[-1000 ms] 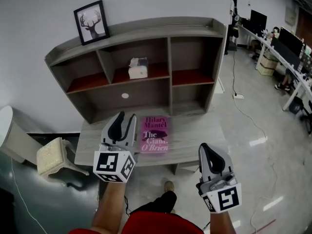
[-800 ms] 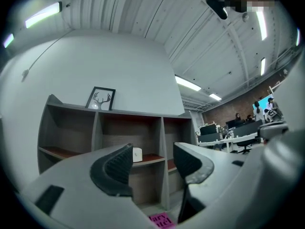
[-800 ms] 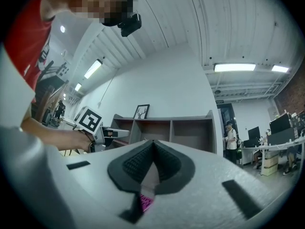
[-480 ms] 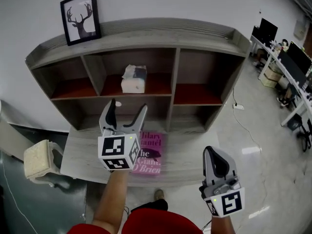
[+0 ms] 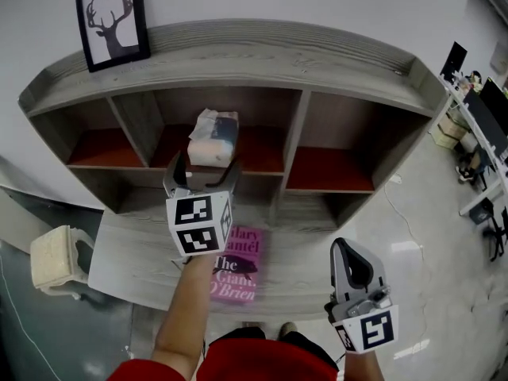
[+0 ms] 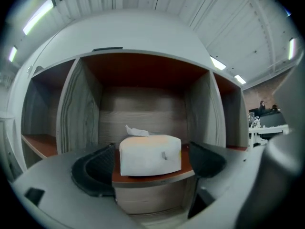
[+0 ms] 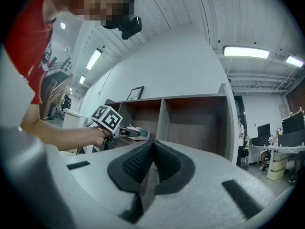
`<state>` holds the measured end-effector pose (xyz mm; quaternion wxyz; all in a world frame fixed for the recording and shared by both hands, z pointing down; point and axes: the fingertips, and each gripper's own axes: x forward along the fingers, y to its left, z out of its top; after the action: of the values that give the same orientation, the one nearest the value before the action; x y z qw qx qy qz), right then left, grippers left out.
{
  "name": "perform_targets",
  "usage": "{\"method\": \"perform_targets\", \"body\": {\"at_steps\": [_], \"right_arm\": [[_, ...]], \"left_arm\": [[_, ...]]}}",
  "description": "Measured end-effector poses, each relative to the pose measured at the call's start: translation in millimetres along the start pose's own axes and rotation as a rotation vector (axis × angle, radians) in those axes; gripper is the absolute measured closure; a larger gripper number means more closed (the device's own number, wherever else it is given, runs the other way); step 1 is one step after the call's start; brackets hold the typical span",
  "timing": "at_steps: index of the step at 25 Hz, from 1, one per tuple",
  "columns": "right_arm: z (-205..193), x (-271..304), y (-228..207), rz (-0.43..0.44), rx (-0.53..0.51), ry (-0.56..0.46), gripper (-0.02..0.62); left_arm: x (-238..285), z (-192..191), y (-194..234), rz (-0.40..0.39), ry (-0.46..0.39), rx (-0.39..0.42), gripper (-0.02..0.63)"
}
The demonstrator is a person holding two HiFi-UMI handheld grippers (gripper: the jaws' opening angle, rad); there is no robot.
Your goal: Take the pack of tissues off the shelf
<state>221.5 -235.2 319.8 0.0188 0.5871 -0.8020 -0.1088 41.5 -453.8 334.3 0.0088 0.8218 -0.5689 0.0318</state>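
The pack of tissues (image 5: 213,137) is a pale block with a tissue sticking out on top. It sits in the upper middle compartment of the grey wooden shelf (image 5: 238,54), near the red board's front edge. My left gripper (image 5: 205,169) is raised just in front of that compartment, and its jaws are opening wide. In the left gripper view the pack of tissues (image 6: 150,154) shows between the two dark pads (image 6: 95,168), a little ahead of them and untouched. My right gripper (image 5: 348,252) hangs low at the right, shut and empty; the right gripper (image 7: 151,161) shows its pads pressed together.
A pink book (image 5: 236,264) lies on the desk top below the shelf. A framed deer picture (image 5: 111,21) leans on the shelf's top at the left. A cream stool (image 5: 54,256) stands left of the desk. Office desks (image 5: 484,94) are far right.
My left gripper rose from over the book toward the middle compartment and its jaws spread apart. The head view moved closer to the shelf. The right gripper stayed low and shut.
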Motion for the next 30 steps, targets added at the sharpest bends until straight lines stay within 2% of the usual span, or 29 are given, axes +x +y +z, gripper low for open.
{"method": "perform_targets", "body": {"at_steps": [6,10,20,30], "right_arm": [[-9.3,18.1,-24.5,0.044,0.012,0.003,0.591],[-11.1,25.1,-41.6,0.066,0.026,-0.009,0.591],[-16.5,33.7,-61.1,0.12,0.06,-0.04,0.591],[-5.5,30.8,-59.5,0.176,0.089,-0.091,0.591]], "left_arm": [[24.0,-10.5,6.0,0.047,0.063,0.009,0.166],[29.7,-12.1,4.1,0.06,0.075,0.015,0.167],[19.2,3.3,-0.4,0.086,-0.003,0.028,0.189],[-50.8,26.2,-41.7,0.037,-0.106,0.013,0.19]]}}
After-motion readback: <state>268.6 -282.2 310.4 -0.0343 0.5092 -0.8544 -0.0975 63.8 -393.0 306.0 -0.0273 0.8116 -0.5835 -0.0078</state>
